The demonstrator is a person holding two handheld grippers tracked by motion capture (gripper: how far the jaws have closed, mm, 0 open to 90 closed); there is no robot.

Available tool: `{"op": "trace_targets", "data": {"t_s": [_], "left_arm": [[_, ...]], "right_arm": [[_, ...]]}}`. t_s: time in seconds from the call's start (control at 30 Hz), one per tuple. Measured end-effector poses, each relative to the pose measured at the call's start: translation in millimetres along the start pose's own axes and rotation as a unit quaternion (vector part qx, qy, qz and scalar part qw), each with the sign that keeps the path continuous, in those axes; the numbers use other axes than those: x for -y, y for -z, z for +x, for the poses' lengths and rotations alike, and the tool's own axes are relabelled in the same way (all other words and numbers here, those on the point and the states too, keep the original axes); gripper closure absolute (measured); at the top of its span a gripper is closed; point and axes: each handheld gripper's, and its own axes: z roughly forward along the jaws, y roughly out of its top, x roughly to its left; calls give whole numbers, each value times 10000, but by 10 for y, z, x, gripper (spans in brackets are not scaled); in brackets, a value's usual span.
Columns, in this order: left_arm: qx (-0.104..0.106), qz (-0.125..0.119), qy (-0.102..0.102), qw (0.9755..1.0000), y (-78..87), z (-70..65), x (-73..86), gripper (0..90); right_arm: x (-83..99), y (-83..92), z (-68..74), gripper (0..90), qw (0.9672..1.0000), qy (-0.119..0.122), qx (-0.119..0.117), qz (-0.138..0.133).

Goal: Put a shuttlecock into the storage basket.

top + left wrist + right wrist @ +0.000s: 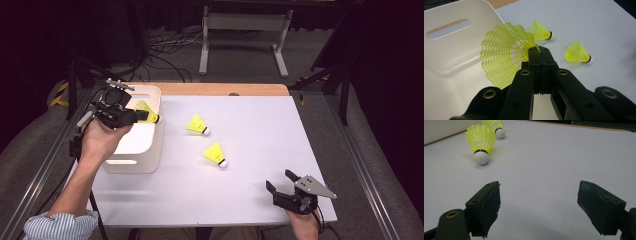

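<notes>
My left gripper (pixel 148 118) is shut on a yellow shuttlecock (pixel 144 107), held above the right side of a white bin (pixel 150 150). In the left gripper view the jaws (pixel 539 50) are pressed together at the neck of this shuttlecock (pixel 504 57), its skirt fanning left over the bin (pixel 454 57). Two more yellow shuttlecocks (pixel 198 125) (pixel 216 154) lie on the white table to the right of the bin. My right gripper (pixel 281 182) rests open near the table's front right, nothing between its jaws (pixel 539 202); the nearer shuttlecock (pixel 481 142) lies ahead to its left.
The white table top (pixel 250 135) has a wooden strip (pixel 225 89) along its far edge. The bin has a handle slot (pixel 447 28) in its wall. Cables and a metal stand (pixel 245 35) lie on the floor beyond the table.
</notes>
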Motion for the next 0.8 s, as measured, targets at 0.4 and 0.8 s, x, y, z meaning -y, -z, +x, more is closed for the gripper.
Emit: {"op": "trace_targets", "data": {"t_s": [0.4,0.8], "left_arm": [[-230,55,153,9996,11,134,24,900],[-438,275,319,9982,-184,299,32,900]], "right_arm": [[0,0,-3,189,10000,-22,-15,-6],[0,1,-2,189,10000,-10,12,-11]]}}
